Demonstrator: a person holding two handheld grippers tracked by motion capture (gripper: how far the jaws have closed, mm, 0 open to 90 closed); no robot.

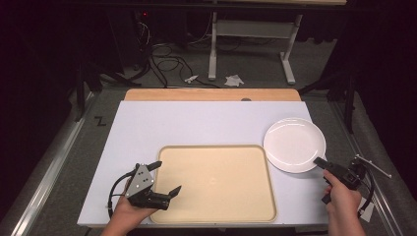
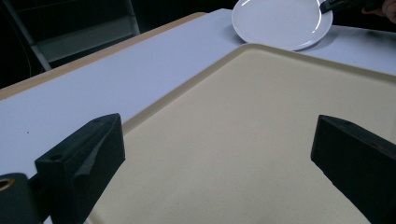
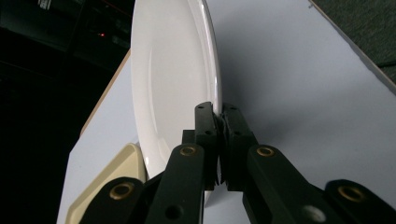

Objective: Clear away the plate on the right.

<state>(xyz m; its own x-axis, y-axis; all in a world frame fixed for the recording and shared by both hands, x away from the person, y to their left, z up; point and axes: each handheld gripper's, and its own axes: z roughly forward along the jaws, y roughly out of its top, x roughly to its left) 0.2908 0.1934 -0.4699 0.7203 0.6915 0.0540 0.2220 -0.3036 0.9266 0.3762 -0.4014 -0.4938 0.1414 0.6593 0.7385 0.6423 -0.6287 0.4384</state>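
A round white plate (image 1: 294,144) lies on the white table top at the right, just off the tray's far right corner. My right gripper (image 1: 319,162) is shut on the plate's near right rim; in the right gripper view the plate (image 3: 173,84) has its edge pinched between the two black jaws of the gripper (image 3: 218,116). A large beige tray (image 1: 216,182) lies at the front middle. My left gripper (image 1: 164,178) hovers open over the tray's left edge, with nothing between its fingers. The left gripper view looks across the bare tray (image 2: 261,140) to the plate (image 2: 280,21).
The white table top (image 1: 196,123) has free room behind and left of the tray. A wooden strip (image 1: 211,94) runs along the far edge. Beyond it are a table frame, cables and scraps of paper on the floor.
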